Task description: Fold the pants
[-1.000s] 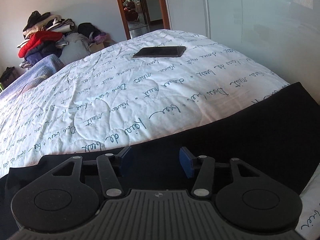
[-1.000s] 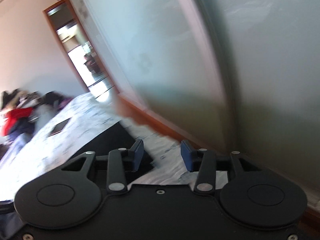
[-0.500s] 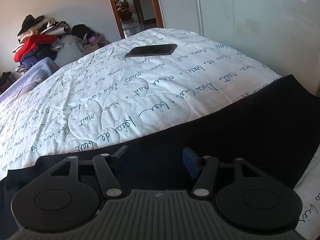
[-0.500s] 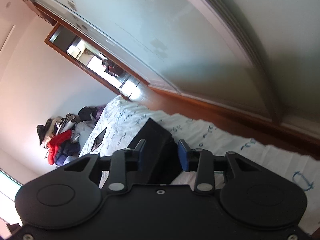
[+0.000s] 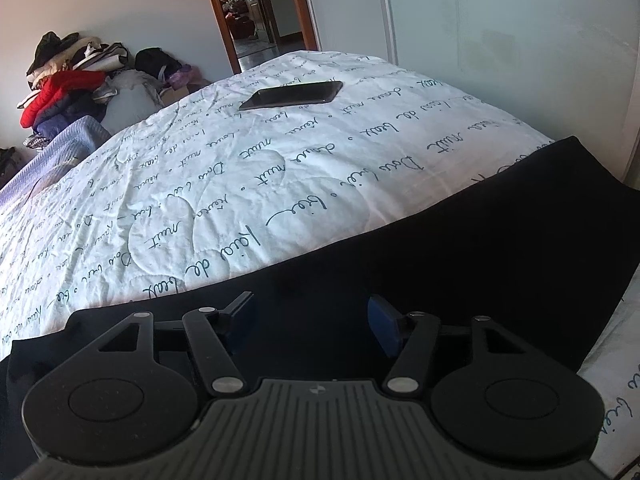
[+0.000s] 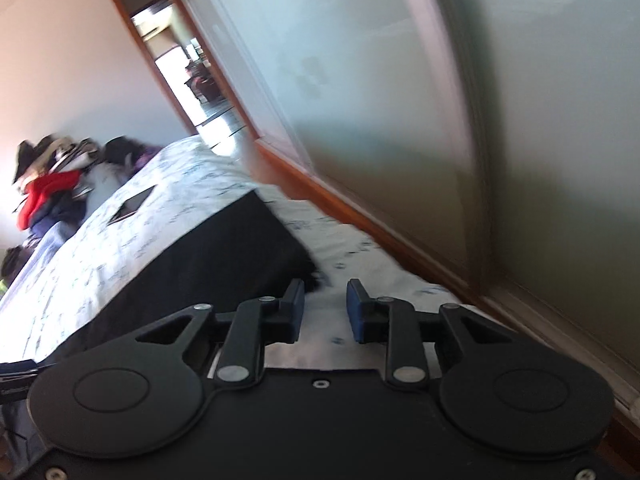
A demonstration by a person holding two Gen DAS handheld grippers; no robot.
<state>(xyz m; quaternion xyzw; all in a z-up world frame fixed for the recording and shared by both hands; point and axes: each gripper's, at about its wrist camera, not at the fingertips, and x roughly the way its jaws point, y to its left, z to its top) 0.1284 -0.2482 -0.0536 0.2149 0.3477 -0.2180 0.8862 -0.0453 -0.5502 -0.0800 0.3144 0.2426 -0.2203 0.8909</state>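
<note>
Black pants [image 5: 480, 260] lie flat in a wide band across the near part of the bed. In the left wrist view my left gripper [image 5: 310, 320] hovers low over the dark cloth, open, its blue pads [image 5: 382, 320] wide apart with nothing gripped. The right wrist view is blurred. There the pants [image 6: 208, 264] run away to the left, and their near corner ends just ahead of the left finger. My right gripper [image 6: 324, 312] has its jaws closing to a narrow gap. Only white quilt shows between them.
The bed carries a white quilt [image 5: 240, 184] printed with script. On its far part lies a dark phone [image 5: 292, 95]. A pile of clothes [image 5: 68, 88] sits at the back left. Frosted sliding doors [image 6: 440, 120] stand along the bed's right side, and a doorway [image 5: 256, 12] opens beyond.
The left gripper's jaws have spread a little wider over the pants. The right wrist view swung and rolled, and its jaws have narrowed beside the pants' corner.
</note>
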